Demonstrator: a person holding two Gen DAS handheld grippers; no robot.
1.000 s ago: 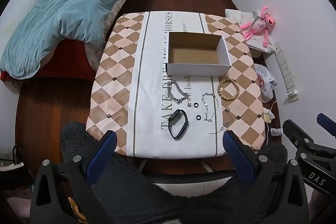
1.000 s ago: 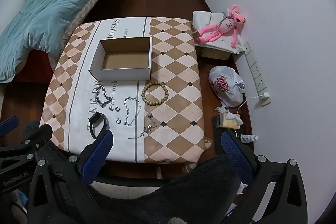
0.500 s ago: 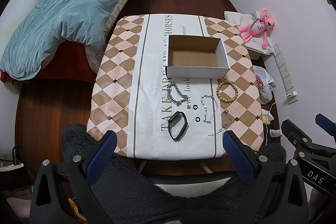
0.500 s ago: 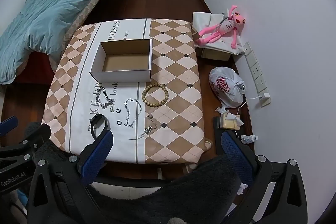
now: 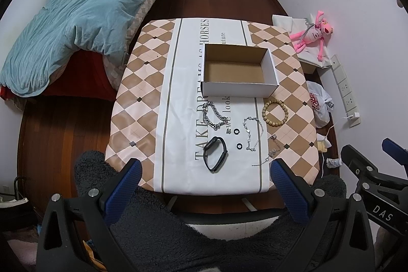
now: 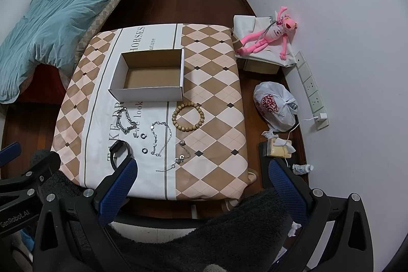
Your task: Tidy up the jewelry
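Both grippers, left [image 5: 204,185] and right [image 6: 202,184], hover spread wide and empty above the tabletop's [image 5: 142,83] near edge, beyond them one black watch band [image 5: 215,153], two small rings [image 5: 237,131], three silver chains [image 5: 252,131], one beaded bracelet [image 5: 275,112], then one open cardboard box [image 5: 238,74].

I'm counting one open white cardboard box [image 5: 239,72], one wooden bead bracelet [image 5: 275,112], one chunky silver chain bracelet [image 5: 213,115], one thin silver disc chain [image 5: 252,130], one thin charm chain [image 5: 272,151], one black watch band [image 5: 215,153], two small dark rings [image 5: 237,131] [image 5: 239,145].
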